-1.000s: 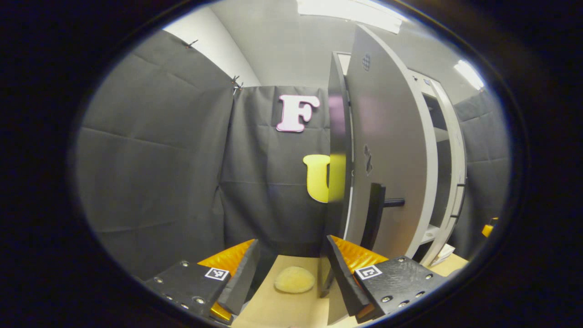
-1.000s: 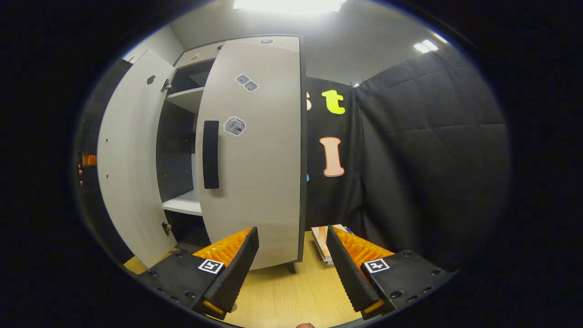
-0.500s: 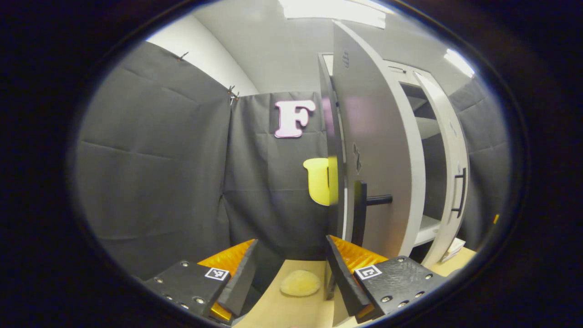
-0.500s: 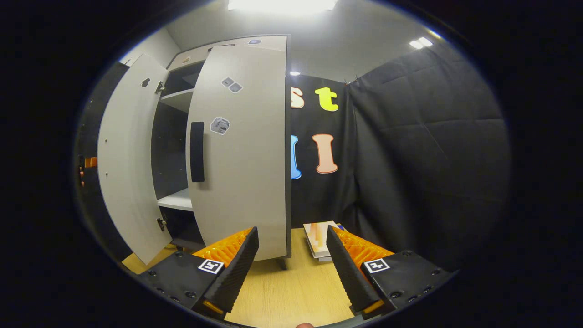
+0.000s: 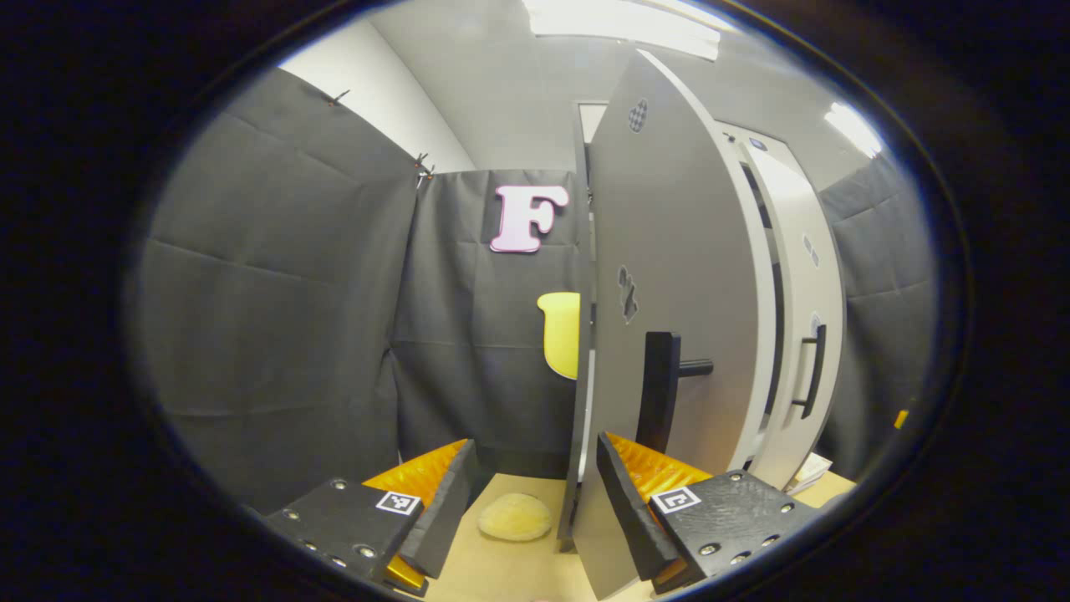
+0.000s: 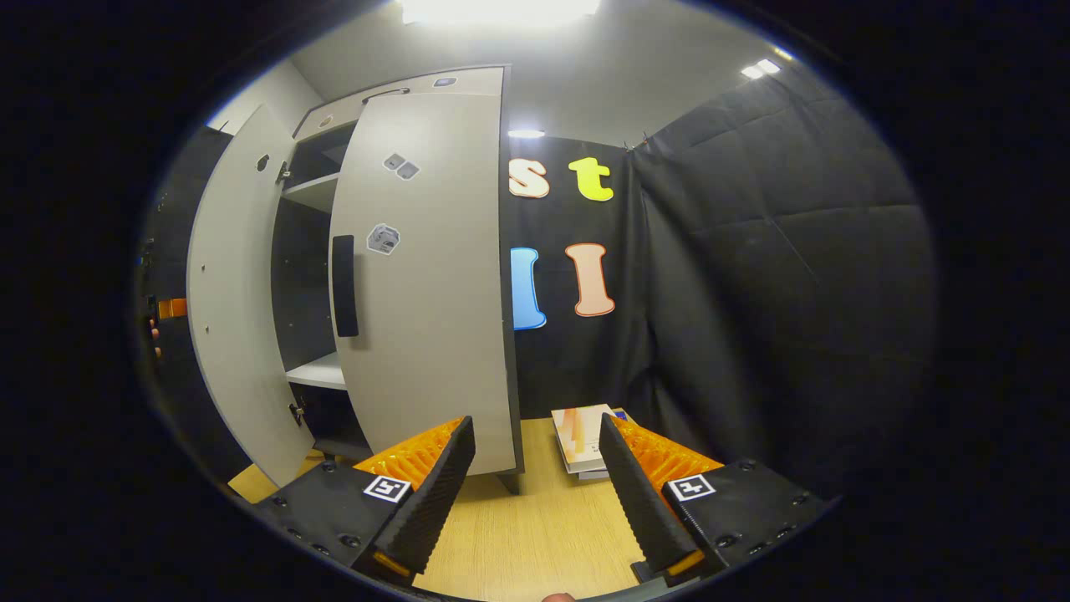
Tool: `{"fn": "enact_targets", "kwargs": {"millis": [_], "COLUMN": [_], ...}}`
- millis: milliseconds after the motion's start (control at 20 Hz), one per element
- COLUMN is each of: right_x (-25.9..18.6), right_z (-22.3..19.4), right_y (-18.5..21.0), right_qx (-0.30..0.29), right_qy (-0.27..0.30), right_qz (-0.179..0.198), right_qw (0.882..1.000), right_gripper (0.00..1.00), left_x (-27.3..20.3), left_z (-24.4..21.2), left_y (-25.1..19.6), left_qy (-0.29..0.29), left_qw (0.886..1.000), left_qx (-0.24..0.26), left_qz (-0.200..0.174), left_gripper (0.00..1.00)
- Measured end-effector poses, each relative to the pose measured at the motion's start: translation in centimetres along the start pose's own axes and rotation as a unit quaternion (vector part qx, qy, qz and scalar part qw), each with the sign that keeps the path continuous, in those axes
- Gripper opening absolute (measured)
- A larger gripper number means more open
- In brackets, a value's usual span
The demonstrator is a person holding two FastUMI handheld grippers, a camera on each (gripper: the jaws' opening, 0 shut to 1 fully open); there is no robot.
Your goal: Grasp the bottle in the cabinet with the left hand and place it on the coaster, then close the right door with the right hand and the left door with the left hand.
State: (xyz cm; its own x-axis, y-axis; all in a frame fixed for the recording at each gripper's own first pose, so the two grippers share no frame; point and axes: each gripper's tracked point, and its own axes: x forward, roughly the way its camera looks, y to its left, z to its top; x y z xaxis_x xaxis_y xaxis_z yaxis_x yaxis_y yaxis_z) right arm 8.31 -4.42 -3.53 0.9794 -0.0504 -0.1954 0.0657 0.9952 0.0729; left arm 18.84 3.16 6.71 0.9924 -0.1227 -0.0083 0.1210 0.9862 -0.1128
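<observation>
- Noted left gripper (image 5: pixel 535 502) released, fingers spread, nothing between them.
- Noted right gripper (image 6: pixel 535 493) likewise spread and empty, hovering over the table (image 6: pixel 535 543).
- Found left door (image 5: pixel 677 276) just to the right of the left gripper, standing upright, its free edge rising almost straight ahead between the two fingers. Outer face and bar handle (image 5: pixel 658 389) lay right of that edge, close behind the right-hand finger. Could not tell whether finger and panel touched.
- Judged a sideways push to the right from the left gripper as the move to swing that door home; left gripper plainly the nearer one.
- Saw right door (image 6: pixel 426 276) ahead and to the left of the right gripper, partly swung in but not shut, with a gap onto the shelves beyond its handle (image 6: pixel 343 285). Lower corner sat just above the left-hand finger.
- Spotted coaster (image 5: pixel 514 516) low and ahead of the left gripper, between the fingers, nothing standing on it.
- Logged a stack of books (image 6: pixel 585 435) ahead of the right gripper, near the right-hand finger.
</observation>
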Motion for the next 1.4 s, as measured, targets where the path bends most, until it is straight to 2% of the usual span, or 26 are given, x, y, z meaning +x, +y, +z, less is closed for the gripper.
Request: {"fn": "enact_targets", "kwargs": {"millis": [50,150,200,400,450,500,550,950,1100,1150,1200,1250,1400], "right_x": [0.0,0.0,-0.1,-0.5,-0.6,-0.7,-0.9,-1.6,-1.9,-1.9,-1.9,-1.9,-1.9], "right_z": [0.3,0.5,0.6,0.5,0.4,0.4,0.4,0.6,0.5,0.4,0.3,0.3,0.2], "right_y": [-0.2,-1.0,-1.5,-3.5,-3.9,-4.3,-4.7,-8.7,-8.8,-8.8,-8.8,-8.7,-8.5], "right_qx": [0.004,0.009,0.009,-0.003,-0.003,-0.001,0.000,-0.006,-0.014,-0.020,-0.026,-0.031,-0.036], "right_qy": [-0.002,-0.005,-0.007,-0.006,-0.005,-0.004,-0.005,-0.008,-0.008,-0.007,-0.008,-0.007,-0.009], "right_qz": [0.001,0.000,-0.001,-0.010,-0.012,-0.013,-0.015,-0.043,-0.039,-0.037,-0.035,-0.032,-0.020], "right_qw": [1.000,1.000,1.000,1.000,1.000,1.000,1.000,0.999,0.999,0.999,0.999,0.999,0.999], "right_gripper": [0.92,0.92,0.96,0.95,0.92,0.96,0.92,0.96,0.96,0.92,0.96,0.92,0.92], "left_x": [0.2,0.1,0.1,0.6,0.8,0.8,1.1,2.9,4.5,5.0,5.2,5.2,4.7], "left_z": [-0.1,-0.2,-0.1,0.0,0.0,0.0,-0.1,-2.7,-3.5,-3.7,-3.8,-3.8,-3.6], "left_y": [-0.6,-1.7,-2.2,-4.1,-4.6,-5.1,-5.6,-10.3,-12.7,-13.5,-14.1,-14.4,-14.6], "left_qy": [-0.001,-0.003,-0.005,-0.007,-0.007,-0.007,-0.008,0.018,0.023,0.023,0.021,0.016,0.005], "left_qw": [1.000,1.000,1.000,1.000,1.000,1.000,1.000,0.999,0.999,0.999,0.999,0.999,1.000], "left_qx": [0.000,-0.002,-0.003,-0.004,-0.003,-0.002,-0.001,-0.019,-0.022,-0.021,-0.017,-0.011,0.011], "left_qz": [-0.003,-0.005,-0.006,-0.009,-0.011,-0.013,-0.015,-0.024,-0.033,-0.033,-0.030,-0.026,-0.015], "left_gripper": [0.85,0.86,0.85,0.86,0.86,0.86,0.86,0.85,0.86,0.86,0.86,0.86,0.84]}}
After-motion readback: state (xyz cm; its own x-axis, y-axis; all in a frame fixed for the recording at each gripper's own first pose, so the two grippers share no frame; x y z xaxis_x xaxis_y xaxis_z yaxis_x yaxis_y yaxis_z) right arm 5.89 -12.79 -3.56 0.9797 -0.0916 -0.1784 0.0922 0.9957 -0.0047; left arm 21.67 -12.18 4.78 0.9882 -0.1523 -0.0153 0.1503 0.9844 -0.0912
